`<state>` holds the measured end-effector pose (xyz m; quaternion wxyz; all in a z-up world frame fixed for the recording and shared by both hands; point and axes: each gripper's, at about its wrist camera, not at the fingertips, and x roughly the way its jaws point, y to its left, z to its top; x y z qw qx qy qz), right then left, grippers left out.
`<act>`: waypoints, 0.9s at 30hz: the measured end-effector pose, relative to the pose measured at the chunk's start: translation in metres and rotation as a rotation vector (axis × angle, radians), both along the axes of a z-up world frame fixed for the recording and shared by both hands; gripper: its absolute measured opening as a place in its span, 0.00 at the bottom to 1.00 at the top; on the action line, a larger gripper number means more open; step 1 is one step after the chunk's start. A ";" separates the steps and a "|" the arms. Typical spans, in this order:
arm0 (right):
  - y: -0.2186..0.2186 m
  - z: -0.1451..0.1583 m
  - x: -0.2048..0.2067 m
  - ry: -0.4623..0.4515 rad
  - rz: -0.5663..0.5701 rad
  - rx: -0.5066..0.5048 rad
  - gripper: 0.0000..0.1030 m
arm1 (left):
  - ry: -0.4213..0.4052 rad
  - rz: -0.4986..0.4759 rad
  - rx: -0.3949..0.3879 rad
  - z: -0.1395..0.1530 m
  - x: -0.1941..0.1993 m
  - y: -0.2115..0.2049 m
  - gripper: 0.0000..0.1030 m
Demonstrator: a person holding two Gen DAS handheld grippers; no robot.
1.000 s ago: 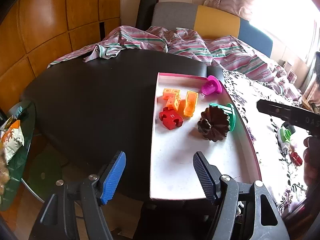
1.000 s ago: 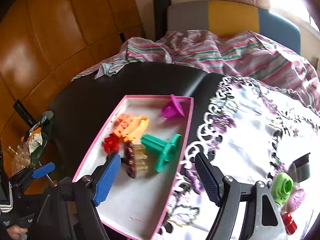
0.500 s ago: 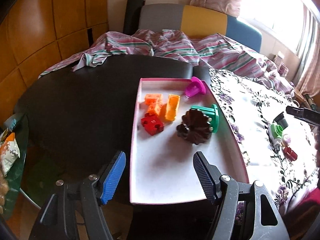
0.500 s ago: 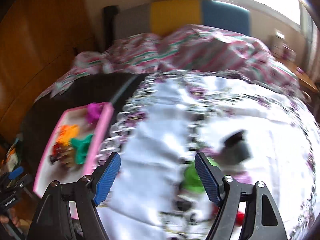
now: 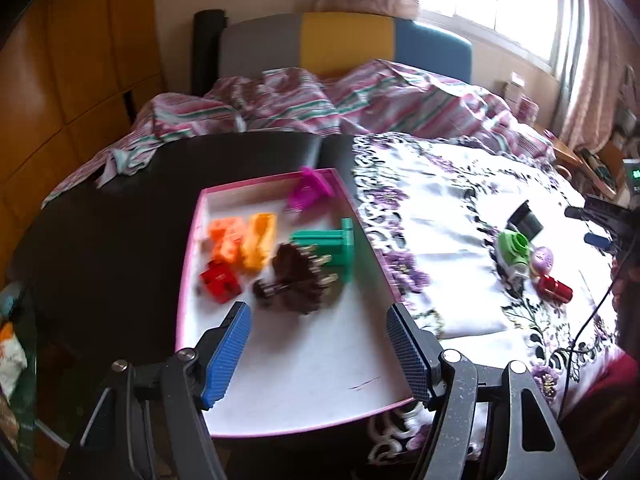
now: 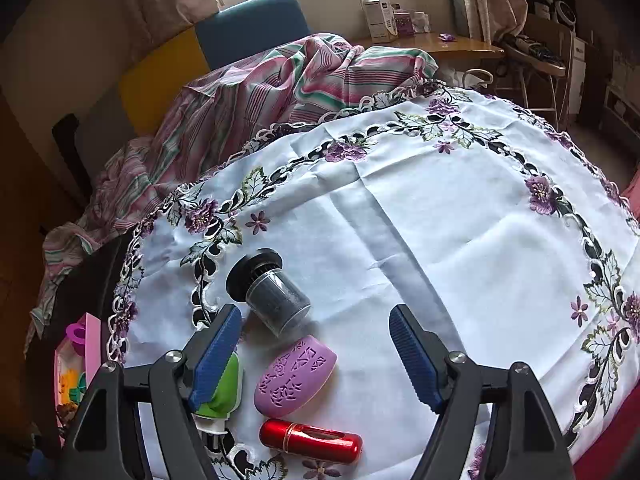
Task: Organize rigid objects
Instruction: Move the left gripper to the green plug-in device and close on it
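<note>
A pink-rimmed white tray [image 5: 280,364] on the black table holds a magenta piece [image 5: 308,192], orange blocks [image 5: 226,238], a red block [image 5: 220,280], a brown fluted mould [image 5: 296,276] and a green spool [image 5: 332,246]. My left gripper [image 5: 318,344] hovers open over the tray's near end, empty. On the embroidered cloth lie a black-capped jar [image 6: 268,288], a purple oval [image 6: 296,376], a red cylinder [image 6: 310,438] and a green-and-white item [image 6: 222,392]. My right gripper [image 6: 316,352] stands open above this cluster, holding nothing.
The white tablecloth [image 6: 440,220] covers the right half of the black table [image 5: 120,220]. A striped blanket [image 5: 300,104] is heaped behind it, against a grey, yellow and blue backrest [image 5: 344,44]. A wooden side table [image 6: 460,46] with boxes stands far right.
My right gripper has swung from the tray's right edge over to the small cluster on the cloth. The left gripper has shifted right along the tray. Both stay open.
</note>
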<state>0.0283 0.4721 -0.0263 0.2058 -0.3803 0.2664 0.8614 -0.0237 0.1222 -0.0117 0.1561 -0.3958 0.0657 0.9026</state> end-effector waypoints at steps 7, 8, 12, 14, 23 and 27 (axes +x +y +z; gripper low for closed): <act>0.005 -0.003 0.002 0.006 -0.013 -0.030 0.76 | 0.004 -0.082 -0.021 0.001 -0.002 0.041 0.69; 0.005 -0.002 0.002 0.009 -0.015 -0.033 0.76 | 0.002 -0.091 -0.022 0.001 -0.002 0.046 0.69; 0.009 -0.001 0.004 0.019 -0.022 -0.053 0.76 | -0.002 -0.124 -0.030 -0.001 -0.004 0.062 0.69; 0.011 -0.002 0.004 0.022 -0.024 -0.064 0.76 | -0.009 -0.140 -0.032 -0.003 -0.005 0.071 0.69; 0.018 -0.002 0.007 0.034 -0.045 -0.100 0.76 | -0.037 -0.198 -0.044 -0.011 -0.010 0.102 0.69; 0.021 -0.002 0.009 0.041 -0.059 -0.117 0.76 | -0.057 -0.221 -0.040 -0.015 -0.015 0.114 0.69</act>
